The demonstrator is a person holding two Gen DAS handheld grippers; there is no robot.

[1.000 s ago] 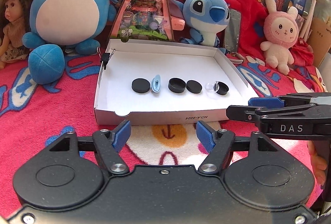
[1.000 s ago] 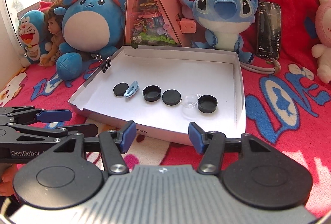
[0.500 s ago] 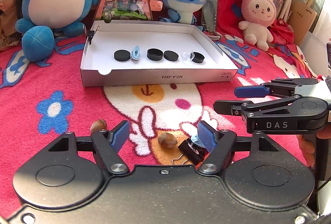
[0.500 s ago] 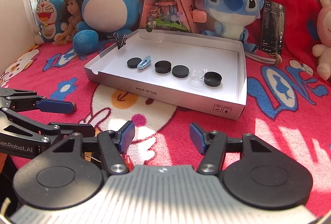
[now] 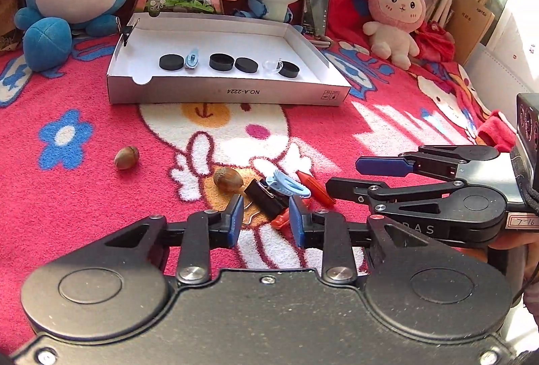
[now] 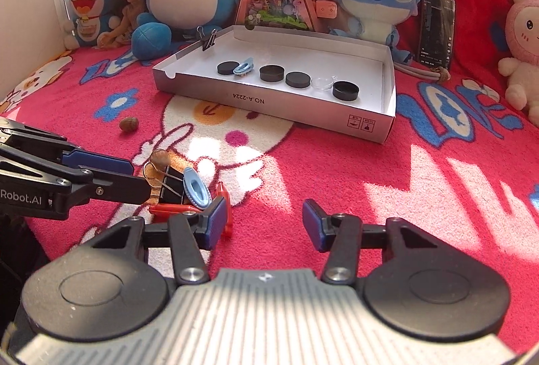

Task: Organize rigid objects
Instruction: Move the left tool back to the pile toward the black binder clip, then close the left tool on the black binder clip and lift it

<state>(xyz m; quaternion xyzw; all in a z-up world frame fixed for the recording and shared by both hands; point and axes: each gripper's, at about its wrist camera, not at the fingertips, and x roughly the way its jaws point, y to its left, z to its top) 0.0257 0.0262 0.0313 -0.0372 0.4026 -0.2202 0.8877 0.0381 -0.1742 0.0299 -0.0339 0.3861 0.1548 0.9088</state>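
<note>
both grippers have drawn back from the box (image 5: pixel 229 94); left gripper (image 5: pixel 266 217) jaws closing, unclamped, around the binder clip (image 5: pixel 266 198).

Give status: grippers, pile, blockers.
Left gripper closing around binder clip, right gripper closing, empty. Pile on blanket, short of box. Nothing blocking.

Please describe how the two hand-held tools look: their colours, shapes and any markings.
Both are black linkage tools with blue finger pads. The left tool has a black body and white "Robot.AI" lettering; the right tool has a ribbed grey body, "DAS" lettering and a small handwritten label.
</note>
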